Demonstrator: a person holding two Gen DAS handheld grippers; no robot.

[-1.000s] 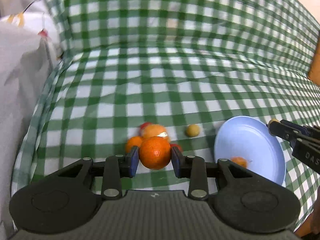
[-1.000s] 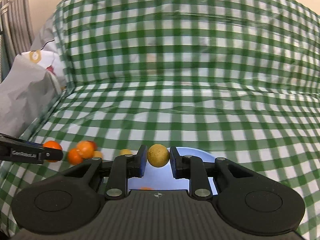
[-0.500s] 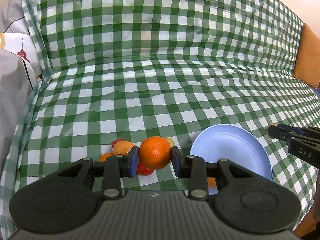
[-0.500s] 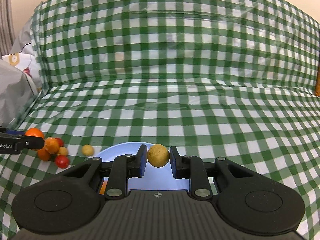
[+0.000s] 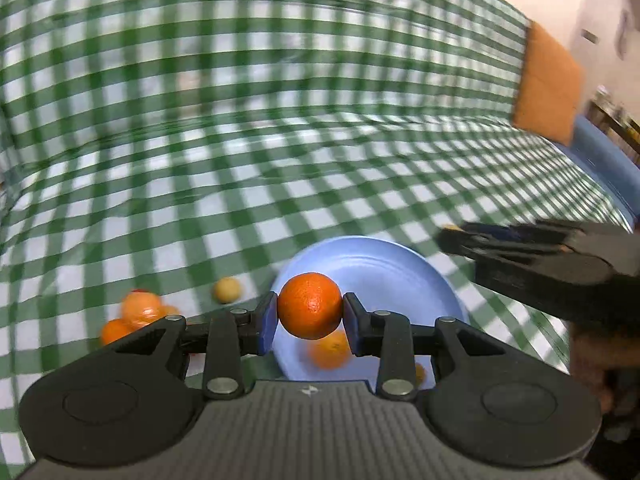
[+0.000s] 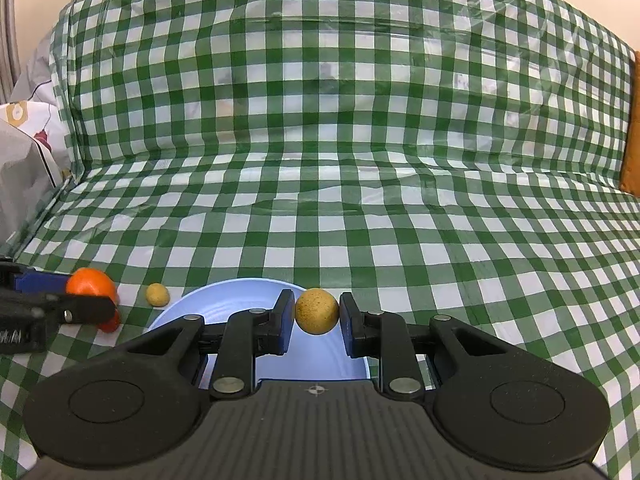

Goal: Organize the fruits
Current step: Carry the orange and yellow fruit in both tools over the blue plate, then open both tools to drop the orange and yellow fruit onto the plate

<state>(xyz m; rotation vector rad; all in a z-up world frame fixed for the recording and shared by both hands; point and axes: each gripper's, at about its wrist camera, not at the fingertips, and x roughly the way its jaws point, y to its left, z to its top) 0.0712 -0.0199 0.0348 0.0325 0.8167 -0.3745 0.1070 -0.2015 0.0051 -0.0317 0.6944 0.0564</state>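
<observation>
My left gripper (image 5: 310,314) is shut on an orange (image 5: 310,305) and holds it above the near left part of the light blue plate (image 5: 384,276). An orange fruit (image 5: 330,354) lies on the plate under it. My right gripper (image 6: 317,312) is shut on a small tan round fruit (image 6: 317,311) above the plate (image 6: 224,300). The left gripper with its orange (image 6: 90,284) shows at the left of the right wrist view. The right gripper (image 5: 452,236) shows blurred at the right of the left wrist view.
Left of the plate lie a small tan fruit (image 5: 227,289), also in the right wrist view (image 6: 157,294), and a cluster of orange and red fruits (image 5: 138,314). A green checked cloth (image 6: 360,160) covers seat and back. An orange cushion (image 5: 546,84) stands far right.
My left gripper has swung right with the orange, from beside the fruit cluster to over the plate. The right gripper still holds the tan fruit over the plate.
</observation>
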